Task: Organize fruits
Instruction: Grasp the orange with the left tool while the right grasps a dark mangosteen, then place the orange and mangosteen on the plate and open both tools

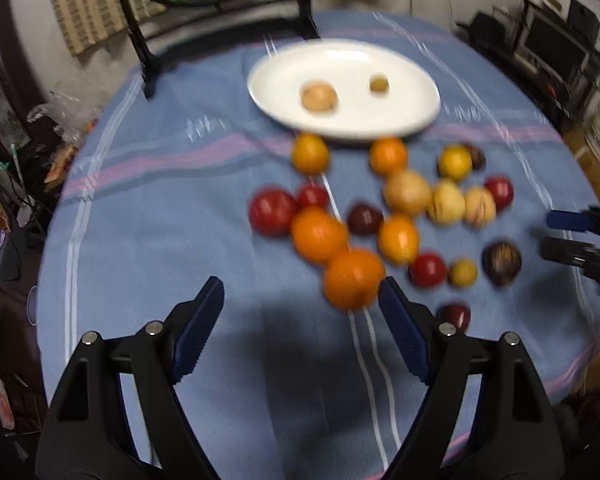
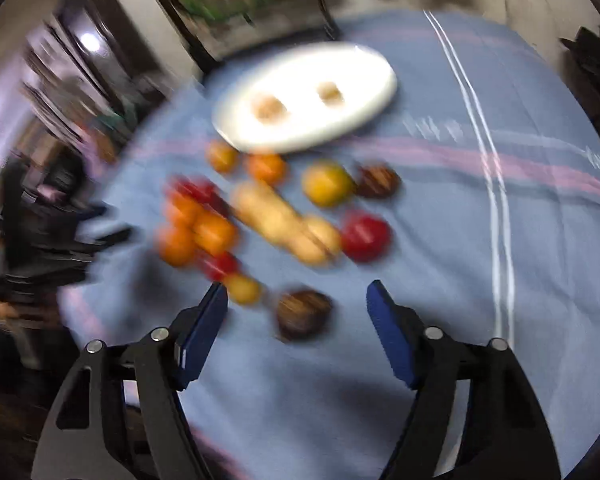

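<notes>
- Orange, red and yellow fruits (image 1: pixel 380 216) are lying loose on the blue cloth (image 1: pixel 160 260), just before the white plate (image 1: pixel 412 120) — round and likely to roll.
- Left gripper (image 1: pixel 301 304) and right gripper (image 2: pixel 297 304) are both hovering spread wide, holding nothing.
- Nearest orange (image 1: pixel 354 278) is looking firm and smooth — best squeezed across its widest middle.

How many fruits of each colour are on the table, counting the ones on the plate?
Orange fruits: 5
Red fruits: 4
Dark maroon-brown fruits: 4
Pale tan fruits: 4, one on the plate
Yellow fruits: 2
Olive-brown fruit, on the plate: 1
Total: 20, though blur makes some shades uncertain.
</notes>
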Demonstrator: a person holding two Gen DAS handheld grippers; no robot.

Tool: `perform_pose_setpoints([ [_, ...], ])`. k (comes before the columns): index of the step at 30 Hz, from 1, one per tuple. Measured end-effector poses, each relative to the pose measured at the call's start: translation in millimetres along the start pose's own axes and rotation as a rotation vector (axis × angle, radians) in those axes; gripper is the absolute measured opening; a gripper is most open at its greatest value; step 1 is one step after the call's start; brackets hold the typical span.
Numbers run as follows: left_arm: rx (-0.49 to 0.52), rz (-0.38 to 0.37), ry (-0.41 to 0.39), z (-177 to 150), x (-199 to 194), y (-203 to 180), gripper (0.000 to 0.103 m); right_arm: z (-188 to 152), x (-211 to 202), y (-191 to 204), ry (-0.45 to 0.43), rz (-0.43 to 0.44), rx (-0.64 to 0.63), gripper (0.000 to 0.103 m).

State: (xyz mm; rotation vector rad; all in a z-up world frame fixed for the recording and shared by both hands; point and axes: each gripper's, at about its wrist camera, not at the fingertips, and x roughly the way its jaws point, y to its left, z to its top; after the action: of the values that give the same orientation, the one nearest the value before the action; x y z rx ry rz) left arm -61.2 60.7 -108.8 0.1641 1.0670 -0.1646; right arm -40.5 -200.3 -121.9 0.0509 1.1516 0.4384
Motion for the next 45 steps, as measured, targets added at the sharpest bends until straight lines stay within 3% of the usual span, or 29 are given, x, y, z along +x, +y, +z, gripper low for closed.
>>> perform_pose_setpoints([
  [8,-0.009,-0.038,0.066,-16,25,-9,0.081,-7,43,22,0.069,-0.056,-0.088,0.06],
  [10,-0.019,-0.032,0.083,-14,34,-10,0.081,-6,47,30,0.082,-0.098,-0.141,0.055],
  [11,-0.028,-0.029,0.089,-12,40,-11,0.081,-7,46,34,0.095,-0.087,-0.168,0.047],
  [21,-0.054,-0.056,0.086,7,57,-18,0.08,-14,38,19,0.144,-0.029,-0.134,0.047],
  [22,-0.058,-0.061,0.088,9,59,-19,0.077,-16,37,18,0.146,-0.031,-0.136,0.047],
  [23,-0.056,-0.067,0.096,11,62,-21,0.056,-17,37,18,0.147,-0.032,-0.136,0.047],
  [24,-0.057,-0.119,0.119,12,64,-22,0.044,-15,40,21,0.147,-0.032,-0.132,0.047],
  [30,-0.052,-0.109,0.111,7,50,-24,0.043,-14,32,18,0.134,-0.025,-0.117,0.047],
  [37,-0.079,-0.108,0.012,30,5,-10,0.043,7,3,11,0.063,0.001,-0.085,0.047],
  [45,-0.064,-0.086,-0.132,103,-28,-8,0.043,89,-50,21,-0.154,0.027,-0.108,0.047],
])
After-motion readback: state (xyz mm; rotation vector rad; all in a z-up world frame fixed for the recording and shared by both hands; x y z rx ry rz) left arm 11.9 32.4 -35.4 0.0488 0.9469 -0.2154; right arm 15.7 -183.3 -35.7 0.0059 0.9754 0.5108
